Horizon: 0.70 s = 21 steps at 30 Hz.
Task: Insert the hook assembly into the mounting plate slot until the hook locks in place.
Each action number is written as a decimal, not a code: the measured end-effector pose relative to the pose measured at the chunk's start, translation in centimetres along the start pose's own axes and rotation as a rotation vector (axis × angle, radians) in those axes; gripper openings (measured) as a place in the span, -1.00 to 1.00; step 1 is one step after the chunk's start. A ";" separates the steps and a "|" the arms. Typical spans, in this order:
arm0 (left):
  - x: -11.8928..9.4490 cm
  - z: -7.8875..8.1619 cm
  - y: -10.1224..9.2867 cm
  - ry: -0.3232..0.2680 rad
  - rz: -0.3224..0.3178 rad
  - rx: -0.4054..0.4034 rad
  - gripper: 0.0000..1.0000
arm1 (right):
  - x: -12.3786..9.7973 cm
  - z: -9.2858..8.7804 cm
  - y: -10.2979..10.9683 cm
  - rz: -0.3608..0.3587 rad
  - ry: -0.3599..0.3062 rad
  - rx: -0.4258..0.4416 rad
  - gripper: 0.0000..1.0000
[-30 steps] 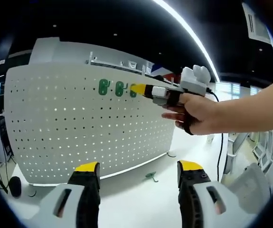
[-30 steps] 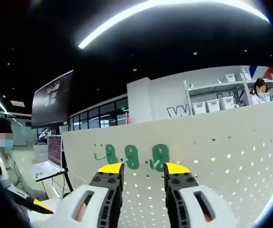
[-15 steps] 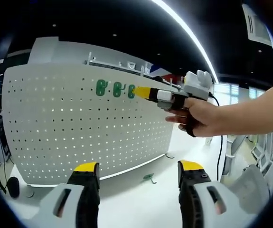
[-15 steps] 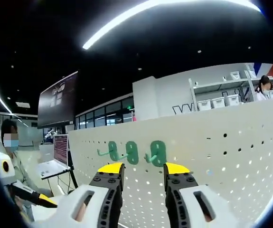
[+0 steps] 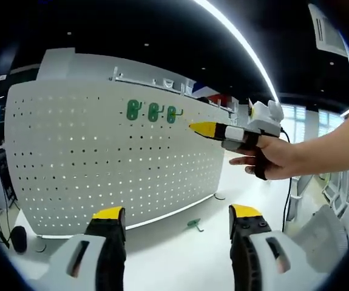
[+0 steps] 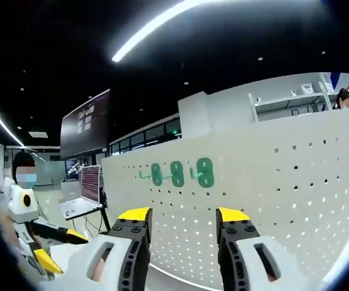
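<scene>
The white perforated mounting plate stands upright on the white table. Three green hooks hang side by side in its top rows. A further green hook lies loose on the table near the plate's foot. My left gripper is low in front of the plate, open and holding nothing. My right gripper, held by a hand, hovers to the right of the hung hooks without touching them. In the right gripper view the right gripper is open below the three hooks.
A laptop sits on a stand left of the plate. Shelves with white bins rise behind it, with a person beyond. A black round object lies by the plate's left foot. The left gripper comes in from the left.
My right gripper has drawn back to the right, away from the third hook, which stays on the plate; its jaws stand slightly wider. The left gripper has barely moved.
</scene>
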<state>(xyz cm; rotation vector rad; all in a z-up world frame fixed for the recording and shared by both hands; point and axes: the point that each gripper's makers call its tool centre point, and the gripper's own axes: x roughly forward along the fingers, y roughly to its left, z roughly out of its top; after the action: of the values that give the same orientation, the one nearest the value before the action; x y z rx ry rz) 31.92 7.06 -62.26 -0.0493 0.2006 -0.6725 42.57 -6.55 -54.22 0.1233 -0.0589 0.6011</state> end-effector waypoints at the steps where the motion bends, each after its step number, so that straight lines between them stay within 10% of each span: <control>1: -0.1 -0.1 0.2 0.002 0.006 0.001 0.42 | -0.2 -0.1 0.1 0.002 0.002 0.001 -0.19; 21: -0.6 -0.2 0.8 -0.011 0.022 -0.010 0.45 | -4.1 -2.2 1.8 0.041 0.036 -0.012 -0.11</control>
<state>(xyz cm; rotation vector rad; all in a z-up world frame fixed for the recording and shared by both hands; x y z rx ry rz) 31.97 8.07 -62.47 -0.0607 0.1937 -0.6490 38.26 -7.09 -56.63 0.0998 -0.0304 0.6441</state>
